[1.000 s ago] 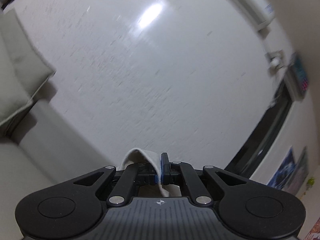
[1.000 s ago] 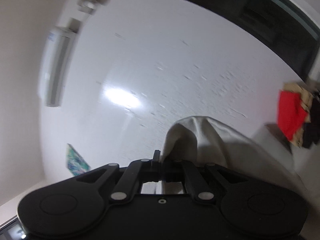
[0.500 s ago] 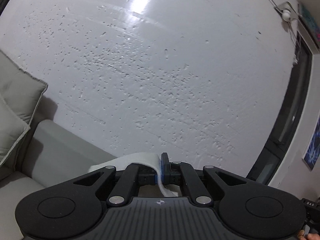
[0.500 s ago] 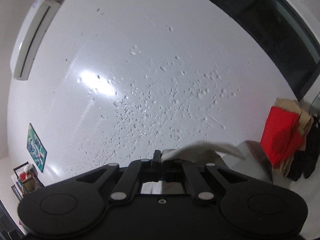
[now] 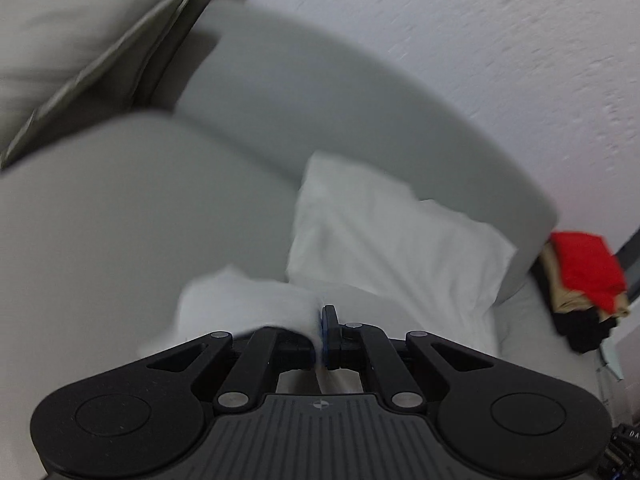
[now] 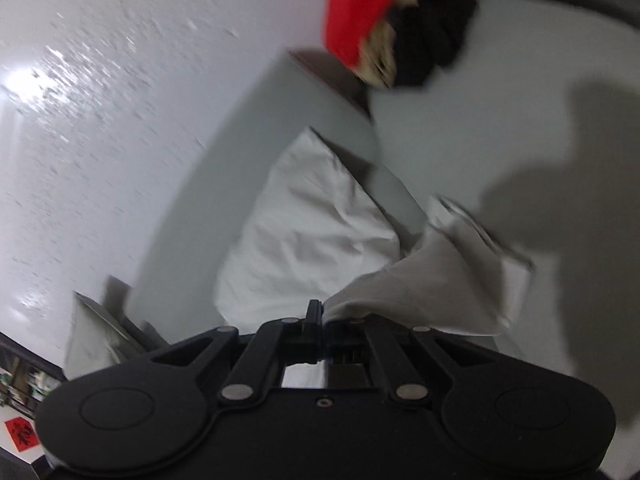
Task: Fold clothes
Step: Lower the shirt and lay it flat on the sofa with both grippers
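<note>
A white garment (image 5: 384, 240) lies spread over the grey sofa seat and against its backrest; it also shows in the right wrist view (image 6: 312, 228). My left gripper (image 5: 321, 334) is shut on an edge of the white garment, low over the seat. My right gripper (image 6: 322, 322) is shut on another edge of the same garment, with a flap (image 6: 440, 280) of it bunched to the right of the fingers. Both views are blurred by motion.
The grey sofa (image 5: 120, 220) has a light cushion (image 5: 80, 28) at its left end. A pile of red, tan and black clothes (image 5: 584, 280) sits at the right end, also in the right wrist view (image 6: 384, 16). A textured white wall (image 5: 500, 40) stands behind.
Both grippers have swung down from pointing at the wall to pointing at the sofa seat. The white garment, held up before, now lies spread on the sofa.
</note>
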Tool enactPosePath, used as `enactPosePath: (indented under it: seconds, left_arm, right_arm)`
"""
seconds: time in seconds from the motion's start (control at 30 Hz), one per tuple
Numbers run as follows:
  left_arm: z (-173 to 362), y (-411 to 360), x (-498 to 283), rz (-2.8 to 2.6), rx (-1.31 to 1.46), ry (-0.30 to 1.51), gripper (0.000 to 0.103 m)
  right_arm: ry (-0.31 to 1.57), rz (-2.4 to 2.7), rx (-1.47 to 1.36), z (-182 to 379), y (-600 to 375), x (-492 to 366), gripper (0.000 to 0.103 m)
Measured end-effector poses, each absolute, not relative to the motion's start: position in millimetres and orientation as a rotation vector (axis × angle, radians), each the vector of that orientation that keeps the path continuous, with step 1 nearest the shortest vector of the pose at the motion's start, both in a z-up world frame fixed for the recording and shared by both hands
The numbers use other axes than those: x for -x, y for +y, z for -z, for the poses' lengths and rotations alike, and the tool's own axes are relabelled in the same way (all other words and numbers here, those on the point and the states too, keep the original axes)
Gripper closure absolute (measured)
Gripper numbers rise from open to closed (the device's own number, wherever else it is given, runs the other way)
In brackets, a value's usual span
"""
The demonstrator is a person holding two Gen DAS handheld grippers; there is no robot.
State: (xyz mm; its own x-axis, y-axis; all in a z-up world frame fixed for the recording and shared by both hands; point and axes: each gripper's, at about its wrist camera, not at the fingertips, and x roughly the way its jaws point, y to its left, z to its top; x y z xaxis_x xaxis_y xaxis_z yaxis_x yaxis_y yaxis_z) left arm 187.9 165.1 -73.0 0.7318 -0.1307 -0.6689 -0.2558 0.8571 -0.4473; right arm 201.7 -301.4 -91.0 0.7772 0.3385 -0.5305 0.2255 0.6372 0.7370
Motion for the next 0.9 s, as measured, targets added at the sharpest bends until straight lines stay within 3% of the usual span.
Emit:
enactPosePath:
  seconds: [0.17,0.43,0.63,0.9]
  left_arm:
    - [76,172,-171,-0.079,0.560,0.787,0.102]
    - [50,178,-142,-0.070,0.485,0.785,0.102]
    - [30,182,-120,-0.064,0.429,0.783,0.102]
    - [85,173,-105,-0.122,0.340,0.928,0.101]
  right_arm:
    - [0.811,-0.035,-0.841,119,-288,-194,0.101]
    - [0.738,-0.057,-0.815,63,-292,-168,0.101]
    - [0.796,-0.083,-0.792,50,-291,-126,0.101]
    - [0.906,0.017,-0.674,99,-273,-105,0.101]
